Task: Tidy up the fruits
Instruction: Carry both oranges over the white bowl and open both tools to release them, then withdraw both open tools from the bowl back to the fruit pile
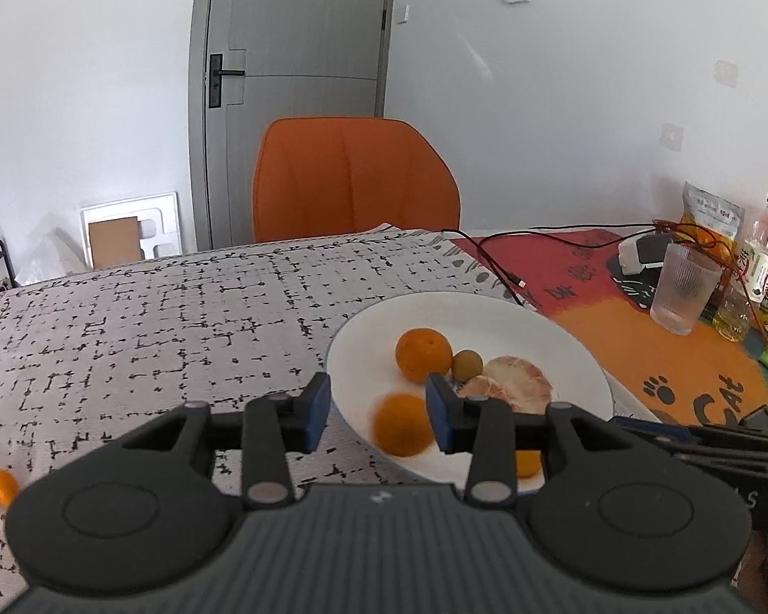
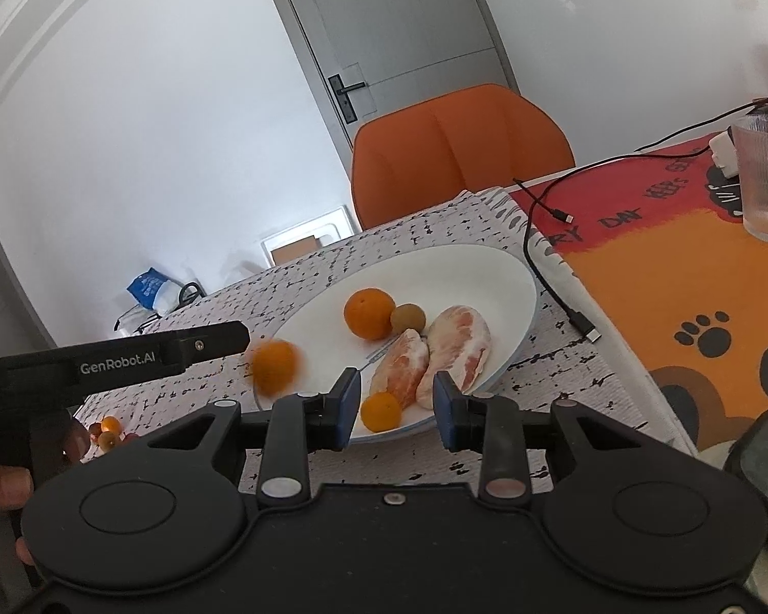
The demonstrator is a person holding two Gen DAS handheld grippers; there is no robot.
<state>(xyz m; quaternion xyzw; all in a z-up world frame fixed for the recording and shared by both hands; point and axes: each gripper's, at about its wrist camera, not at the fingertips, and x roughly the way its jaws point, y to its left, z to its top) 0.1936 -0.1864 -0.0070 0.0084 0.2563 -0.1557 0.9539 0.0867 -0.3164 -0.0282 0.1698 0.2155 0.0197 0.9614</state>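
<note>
Open left gripper (image 1: 379,412), blurred orange (image 1: 403,424), perhaps loose.

We see round white ceramic plate (image 2: 507,276) at frame centre on black-flecked white tablecloth (image 1: 153,317). On plate: large round orange (image 2: 369,314) upper left, small brown round fruit (image 2: 407,318) touching its right, two peeled pink pomelo segments (image 2: 435,355) lower right, small orange mandarin (image 2: 381,411) at near rim. Ribbed clear glass tumbler (image 2: 765,179) far right.

Left hand-held gripper (image 1: 379,412) open; blurred orange (image 1: 403,424) over plate (image 1: 563,337).
</note>
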